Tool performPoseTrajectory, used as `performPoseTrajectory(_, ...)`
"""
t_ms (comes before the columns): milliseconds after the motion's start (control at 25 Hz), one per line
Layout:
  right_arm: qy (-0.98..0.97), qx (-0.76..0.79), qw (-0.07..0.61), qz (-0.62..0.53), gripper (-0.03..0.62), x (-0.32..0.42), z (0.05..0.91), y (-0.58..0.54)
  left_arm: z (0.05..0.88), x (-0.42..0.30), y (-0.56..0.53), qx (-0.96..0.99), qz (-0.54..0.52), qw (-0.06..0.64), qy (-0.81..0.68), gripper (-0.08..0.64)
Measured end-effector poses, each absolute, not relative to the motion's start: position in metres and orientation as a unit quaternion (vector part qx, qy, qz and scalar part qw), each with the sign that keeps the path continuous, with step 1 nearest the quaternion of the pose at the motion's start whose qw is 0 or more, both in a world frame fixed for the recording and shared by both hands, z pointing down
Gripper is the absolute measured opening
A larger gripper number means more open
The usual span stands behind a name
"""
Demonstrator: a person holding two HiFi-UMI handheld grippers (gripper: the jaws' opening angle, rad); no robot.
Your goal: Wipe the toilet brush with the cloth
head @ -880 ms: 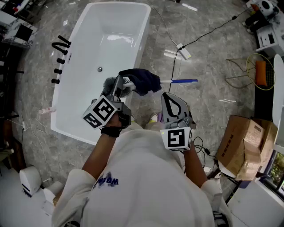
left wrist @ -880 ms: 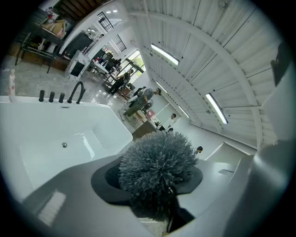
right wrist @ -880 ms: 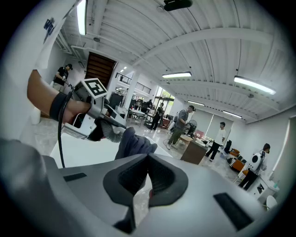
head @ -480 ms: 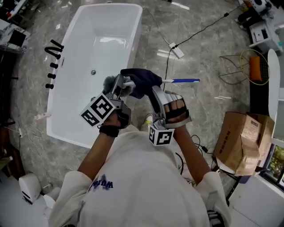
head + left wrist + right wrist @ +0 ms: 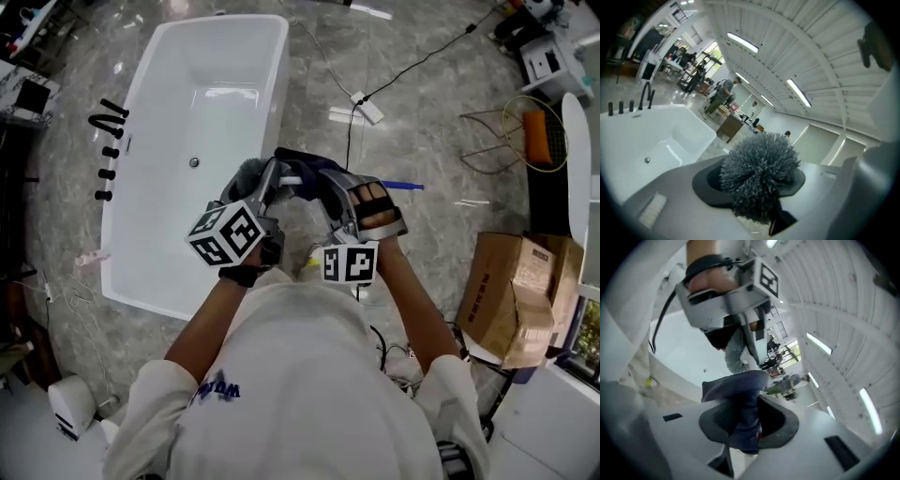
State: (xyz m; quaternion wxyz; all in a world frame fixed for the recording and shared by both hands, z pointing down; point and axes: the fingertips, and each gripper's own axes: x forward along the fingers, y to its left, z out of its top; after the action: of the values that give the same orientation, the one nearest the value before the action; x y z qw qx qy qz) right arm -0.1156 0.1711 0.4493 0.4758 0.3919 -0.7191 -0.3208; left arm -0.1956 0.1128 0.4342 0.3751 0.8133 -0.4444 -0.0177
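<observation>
Looking down from the head view, both grippers meet in the middle of the frame, above the grey stone floor just right of a white bathtub [image 5: 216, 56] that fills the upper left.

The left gripper [image 5: 761, 199] is clamped on the toilet brush [image 5: 759, 168] just behind its head. The grey bristle ball sticks out past the jaws in the left gripper view. In the head view the brush's handle [image 5: 398, 185] runs off to the right, ending in blue.

The right gripper [image 5: 745, 427] is closed on the cloth [image 5: 740, 394], a dark blue bundle pinched between its jaws with a loose fold standing up past them. In the right gripper view that fold sits directly below the bristles and the pale neck of the brush, touching or just beside them. Which of the two, the pictures do not settle.

This looks like the wiping step itself, at or near first contact, with the cloth brought up against the brush by its neck.

The next move likely calls for pressing the fold onto the brush and drawing it along or around, while the left gripper holds the brush steady. The grip on the cloth needs to stay firm so that the fold does not slip free.
</observation>
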Motion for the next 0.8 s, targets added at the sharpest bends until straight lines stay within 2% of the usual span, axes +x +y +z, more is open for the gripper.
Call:
performPoseTrajectory(120,-0.771,0.368,0.458,-0.244,0.105,-0.113,0.453,0.170,0.428,-0.184,0.113,0.844,-0.001,0.318,-0.432,0.193)
performPoseTrajectory(360,-0.765,0.373,0.452,-0.267,0.106,-0.110,0.450,0.157,0.424,-0.156,0.110,0.857,-0.007,0.255,-0.447,0.193)
performPoseTrajectory(560,-0.772,0.376,0.437,-0.269,0.100,-0.097,0.444,0.151,0.400,-0.149,0.114,0.865,-0.016,0.153,-0.478,0.193)
performPoseTrajectory(800,-0.773,0.382,0.437,-0.257,0.098,-0.050,0.448,0.142,0.395,-0.129,0.103,0.853,-0.017,0.177,-0.491,0.193)
